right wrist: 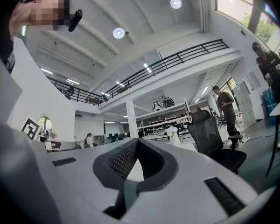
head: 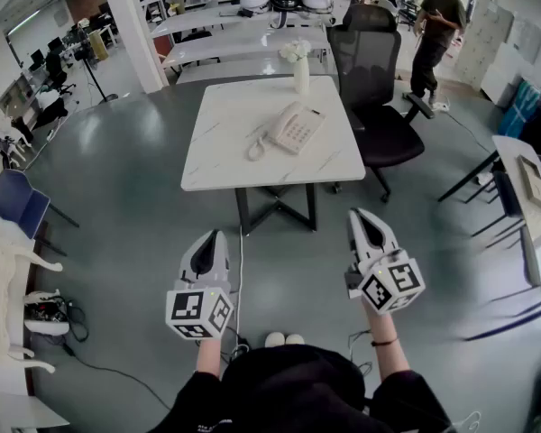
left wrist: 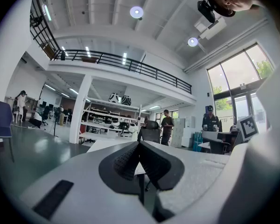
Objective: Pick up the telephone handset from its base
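Observation:
A white telephone (head: 295, 128) sits on the white table (head: 225, 165) ahead of me, its handset (head: 276, 133) lying in the cradle on the phone's left side with a coiled cord (head: 254, 149) beside it. Both grippers hang well short of the table, over the grey floor, pointing level toward it. The left gripper (head: 215, 235) has its jaws together with nothing between them, as its own view also shows (left wrist: 139, 143). The right gripper (head: 360, 213) likewise comes to a closed point and holds nothing (right wrist: 136, 140). I cannot make out the phone in either gripper view.
A white vase with flowers (head: 300, 66) stands at the table's far edge. A black office chair (head: 376, 93) is at the table's right. A person (head: 435, 32) stands at the back right. More tables and shelves (head: 243, 25) are behind; a blue chair (head: 18, 201) at left.

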